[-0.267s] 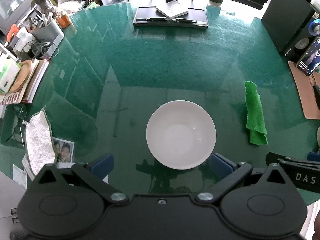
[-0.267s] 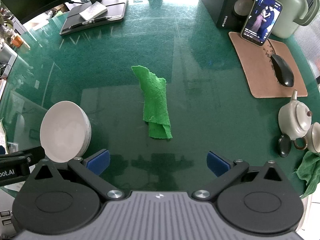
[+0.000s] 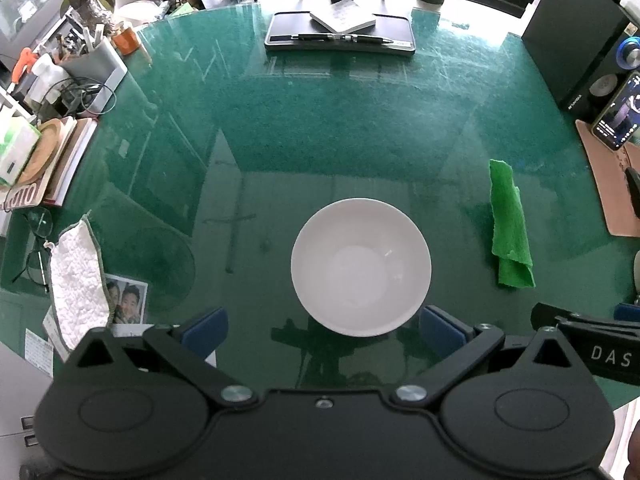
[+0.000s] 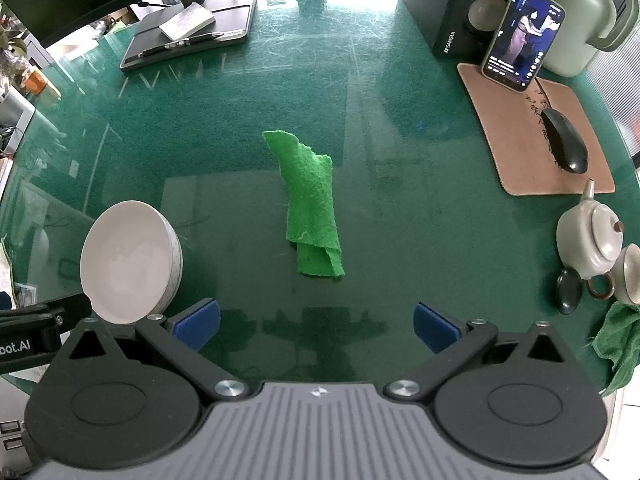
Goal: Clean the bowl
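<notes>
A white empty bowl (image 3: 361,266) stands upright on the green glass-topped table, just ahead of my left gripper (image 3: 323,330), which is open and empty with its blue pads either side of the bowl's near rim. The bowl also shows at the left of the right wrist view (image 4: 130,262). A folded green cloth (image 4: 312,204) lies flat ahead of my right gripper (image 4: 316,326), which is open and empty. The cloth lies to the right of the bowl in the left wrist view (image 3: 510,226).
A teapot (image 4: 588,246), a cup and a second green rag (image 4: 618,344) sit at the right edge. A mouse (image 4: 566,146) on a brown pad and a phone (image 4: 522,38) stand far right. A notebook with pen (image 3: 340,32) is at the back; a white cloth (image 3: 76,284) and books at left.
</notes>
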`<state>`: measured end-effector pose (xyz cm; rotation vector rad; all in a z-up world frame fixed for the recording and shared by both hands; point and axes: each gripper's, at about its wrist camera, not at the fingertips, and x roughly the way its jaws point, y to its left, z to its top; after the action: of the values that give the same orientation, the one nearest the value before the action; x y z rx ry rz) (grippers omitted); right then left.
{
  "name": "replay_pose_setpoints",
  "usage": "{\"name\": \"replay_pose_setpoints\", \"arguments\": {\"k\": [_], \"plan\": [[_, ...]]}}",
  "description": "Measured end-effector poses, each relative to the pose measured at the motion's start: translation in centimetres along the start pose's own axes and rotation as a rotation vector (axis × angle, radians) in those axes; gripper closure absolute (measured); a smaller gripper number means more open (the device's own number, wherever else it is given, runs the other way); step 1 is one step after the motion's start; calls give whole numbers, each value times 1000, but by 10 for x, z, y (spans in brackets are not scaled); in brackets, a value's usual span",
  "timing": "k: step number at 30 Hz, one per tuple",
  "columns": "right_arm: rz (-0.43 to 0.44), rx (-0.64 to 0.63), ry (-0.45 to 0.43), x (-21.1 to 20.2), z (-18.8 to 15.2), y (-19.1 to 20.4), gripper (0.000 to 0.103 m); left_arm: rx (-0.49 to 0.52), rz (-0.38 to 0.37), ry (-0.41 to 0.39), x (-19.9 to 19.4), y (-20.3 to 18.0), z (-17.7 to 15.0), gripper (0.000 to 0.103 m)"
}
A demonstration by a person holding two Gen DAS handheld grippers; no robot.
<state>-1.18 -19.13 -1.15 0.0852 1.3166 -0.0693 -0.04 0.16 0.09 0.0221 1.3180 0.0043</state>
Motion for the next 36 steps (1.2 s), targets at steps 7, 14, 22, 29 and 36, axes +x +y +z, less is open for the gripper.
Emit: {"name": "replay_pose_setpoints", "arguments": {"k": [7, 14, 22, 29, 36], "plan": [[4, 3, 8, 2, 1, 1, 1, 0, 18, -6, 4, -7, 0, 0], [4, 6, 12, 2, 0, -1, 1, 4, 17, 0, 6, -8, 0, 0], [5, 10, 14, 2, 0, -1, 1, 8, 16, 7, 8, -7, 1, 0], [5, 10, 20, 3, 1, -1, 1, 11, 15, 14, 8, -6, 2, 0], [6, 10, 24, 4, 1, -1, 1, 12, 15, 15, 9, -7, 3, 0]]}}
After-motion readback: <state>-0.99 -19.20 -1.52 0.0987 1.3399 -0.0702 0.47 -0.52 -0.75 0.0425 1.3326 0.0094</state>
